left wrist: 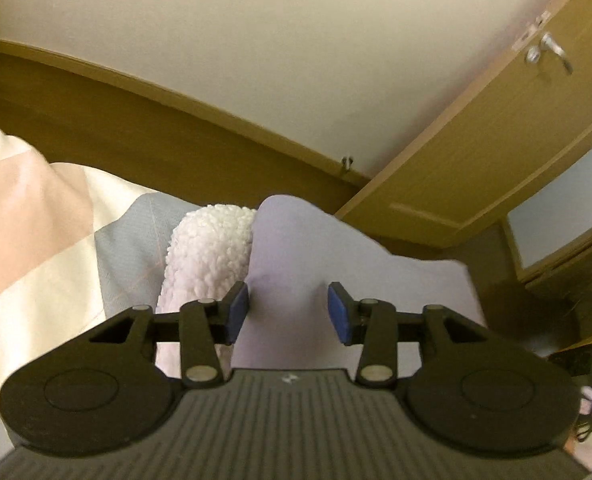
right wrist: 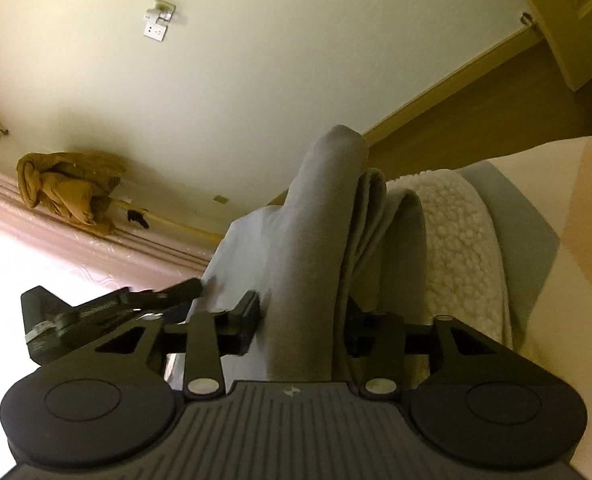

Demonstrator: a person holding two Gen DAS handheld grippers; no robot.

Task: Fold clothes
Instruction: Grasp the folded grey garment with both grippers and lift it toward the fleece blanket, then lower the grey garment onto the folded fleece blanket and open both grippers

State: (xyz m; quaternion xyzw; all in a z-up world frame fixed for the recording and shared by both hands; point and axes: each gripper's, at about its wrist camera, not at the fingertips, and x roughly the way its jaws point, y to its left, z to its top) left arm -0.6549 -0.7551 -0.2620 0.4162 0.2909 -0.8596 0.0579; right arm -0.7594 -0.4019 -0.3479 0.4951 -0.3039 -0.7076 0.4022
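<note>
Garment [right wrist: 312,240] bunched thickly between right gripper [right wrist: 302,320] jaws; left gripper [left wrist: 288,312] wide, empty. Best regrip one flat edge.

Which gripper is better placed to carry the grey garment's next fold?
Right, probably. The right gripper appears to have a bunched fold of the grey garment between its pads, while the left gripper is open with cloth only lying between its pads.

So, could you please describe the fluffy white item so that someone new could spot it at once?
Start at the pastel patchwork bedspread. On it, the grey garment stands bunched between the grippers. The fluffy white item lies right against it, and its nubbly, sheepskin-like pile sets it apart from the smooth cloth around it.
</note>
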